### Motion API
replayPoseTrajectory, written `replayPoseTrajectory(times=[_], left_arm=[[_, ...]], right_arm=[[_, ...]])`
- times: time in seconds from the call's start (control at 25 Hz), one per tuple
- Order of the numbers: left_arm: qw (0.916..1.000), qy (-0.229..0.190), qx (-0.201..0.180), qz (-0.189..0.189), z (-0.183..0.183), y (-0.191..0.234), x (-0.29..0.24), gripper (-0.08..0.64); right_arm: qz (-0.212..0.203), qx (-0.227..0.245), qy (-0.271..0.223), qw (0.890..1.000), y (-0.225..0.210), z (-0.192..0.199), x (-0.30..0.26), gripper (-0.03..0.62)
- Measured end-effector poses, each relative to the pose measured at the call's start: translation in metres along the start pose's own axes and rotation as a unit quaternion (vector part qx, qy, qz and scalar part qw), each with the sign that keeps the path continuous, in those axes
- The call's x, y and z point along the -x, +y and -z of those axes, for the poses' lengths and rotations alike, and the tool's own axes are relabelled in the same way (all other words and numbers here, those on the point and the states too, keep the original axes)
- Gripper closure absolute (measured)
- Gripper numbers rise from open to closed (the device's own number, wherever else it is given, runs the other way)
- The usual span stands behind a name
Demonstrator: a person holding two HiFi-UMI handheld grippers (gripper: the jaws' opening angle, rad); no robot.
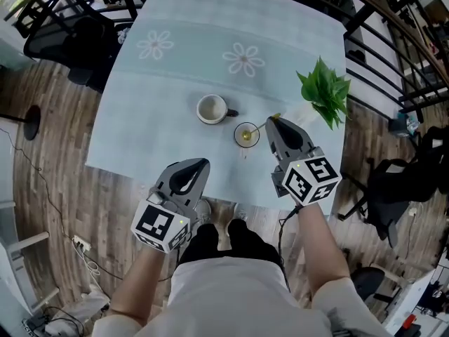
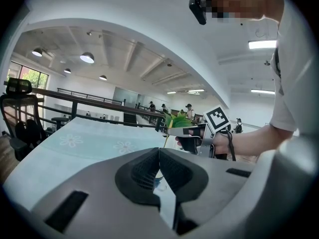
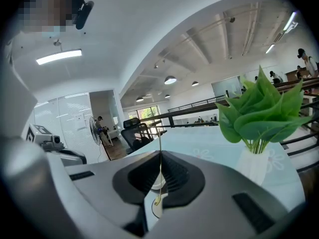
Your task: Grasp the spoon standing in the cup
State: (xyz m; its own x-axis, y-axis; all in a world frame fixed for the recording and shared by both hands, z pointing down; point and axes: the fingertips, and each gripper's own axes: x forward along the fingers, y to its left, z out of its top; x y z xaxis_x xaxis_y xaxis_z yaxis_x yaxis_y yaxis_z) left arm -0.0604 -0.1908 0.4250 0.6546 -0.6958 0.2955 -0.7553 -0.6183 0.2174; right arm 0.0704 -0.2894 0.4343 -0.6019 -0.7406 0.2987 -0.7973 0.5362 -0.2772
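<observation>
A small glass cup (image 1: 246,134) stands on the pale blue tablecloth (image 1: 175,69), to the right of a white mug (image 1: 212,109). A thin gold spoon (image 1: 265,123) leans out of the cup toward the right. My right gripper (image 1: 273,120) is shut on the spoon's handle. In the right gripper view the spoon (image 3: 160,143) runs straight down between the closed jaws, with the cup (image 3: 156,208) below. My left gripper (image 1: 201,163) hovers shut and empty over the table's near edge. The left gripper view shows its jaws (image 2: 159,151) pressed together and the right gripper (image 2: 192,133) beyond.
A green plant (image 1: 324,90) in a white vase (image 3: 251,166) stands at the table's right side, just beyond my right gripper. Black railings (image 1: 393,55) run along the right. A dark office chair (image 1: 84,37) sits at the far left corner.
</observation>
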Motion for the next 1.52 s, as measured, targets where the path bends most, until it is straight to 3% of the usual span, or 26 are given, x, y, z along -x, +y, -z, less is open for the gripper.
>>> replayPoseTrajectory(times=[0.92, 1.52], left_arm=[[0.9980, -0.044, -0.044, 0.015, -0.055, -0.018, 0.033, 0.540], [0.9957, -0.059, -0.066, 0.027, -0.076, -0.027, 0.050, 0.540]], right_arm=[[0.005, 0.037, -0.053, 0.998, 0.053, -0.060, 0.056, 0.566], [0.008, 0.051, -0.074, 0.996, 0.082, -0.079, 0.091, 0.566]])
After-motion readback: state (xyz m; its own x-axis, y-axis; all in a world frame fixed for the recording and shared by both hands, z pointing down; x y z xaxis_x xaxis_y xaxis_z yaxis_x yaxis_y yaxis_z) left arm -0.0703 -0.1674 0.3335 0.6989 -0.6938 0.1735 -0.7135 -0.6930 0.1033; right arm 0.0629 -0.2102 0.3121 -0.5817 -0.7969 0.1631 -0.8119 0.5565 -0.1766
